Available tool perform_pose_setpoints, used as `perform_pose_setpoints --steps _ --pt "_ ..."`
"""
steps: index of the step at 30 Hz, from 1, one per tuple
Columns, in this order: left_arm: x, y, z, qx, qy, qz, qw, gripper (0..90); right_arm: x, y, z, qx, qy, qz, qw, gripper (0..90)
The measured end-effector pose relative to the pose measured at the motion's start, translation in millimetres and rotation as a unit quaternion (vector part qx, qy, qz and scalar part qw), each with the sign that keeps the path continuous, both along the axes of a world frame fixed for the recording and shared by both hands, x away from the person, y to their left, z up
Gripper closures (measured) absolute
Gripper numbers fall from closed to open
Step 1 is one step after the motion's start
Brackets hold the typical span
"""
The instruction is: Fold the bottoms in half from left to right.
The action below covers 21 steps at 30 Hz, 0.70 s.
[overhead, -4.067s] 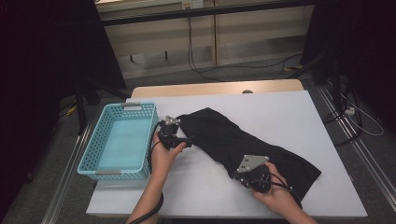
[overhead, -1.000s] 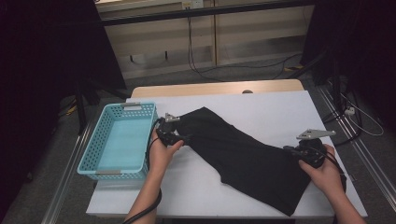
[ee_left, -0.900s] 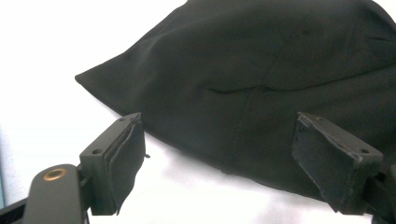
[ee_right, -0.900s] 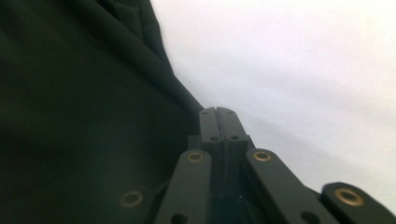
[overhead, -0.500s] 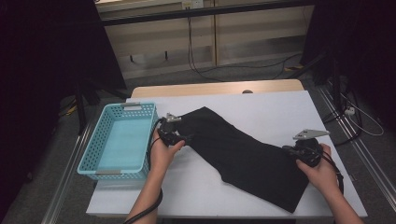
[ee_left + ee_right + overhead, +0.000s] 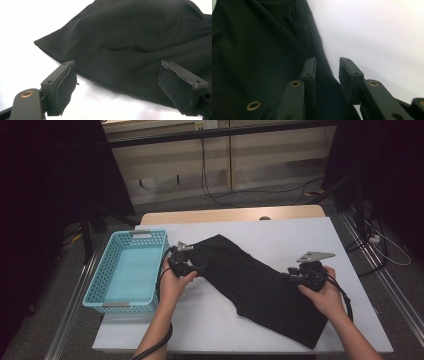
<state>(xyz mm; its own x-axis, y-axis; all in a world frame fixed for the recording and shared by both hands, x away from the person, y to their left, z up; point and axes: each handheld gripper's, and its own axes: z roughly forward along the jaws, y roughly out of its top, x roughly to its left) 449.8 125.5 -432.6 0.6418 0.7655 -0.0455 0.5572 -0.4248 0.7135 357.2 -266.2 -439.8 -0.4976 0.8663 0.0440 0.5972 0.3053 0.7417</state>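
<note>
I work in what reads as a lab or recording bay, not a home: my white worktop (image 6: 280,235) stands on grey carpet, flanked by black curtains (image 6: 55,180) at both sides. Loose cables (image 6: 220,195) run across the floor before a pale panelled wall (image 6: 260,155), and metal floor rails (image 6: 395,285) pass beside the worktop. Lighting is dim beyond the work area.

Your left gripper (image 6: 192,266) is black, its square jaw blocks lined with dark, worn pads (image 6: 65,87) and a brass-ringed hole in the arm. Your right gripper (image 6: 296,275) is black too, with small screws, brass rivets, a grey three-cornered plate above and a black cable trailing. Your forearms are bare.
</note>
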Motion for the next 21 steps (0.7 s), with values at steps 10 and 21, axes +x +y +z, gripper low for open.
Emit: perform_pose_setpoints --steps 10,21 --pt "-4.2 2.9 -2.5 0.006 0.004 -0.006 1.0 14.8 35.9 37.3 -6.7 0.006 0.023 0.038 0.999 76.2" --pt "-5.2 4.5 -2.7 0.002 0.0 -0.003 1.0 14.9 49.4 50.1 -13.7 0.007 0.04 0.041 0.9983 90.0"
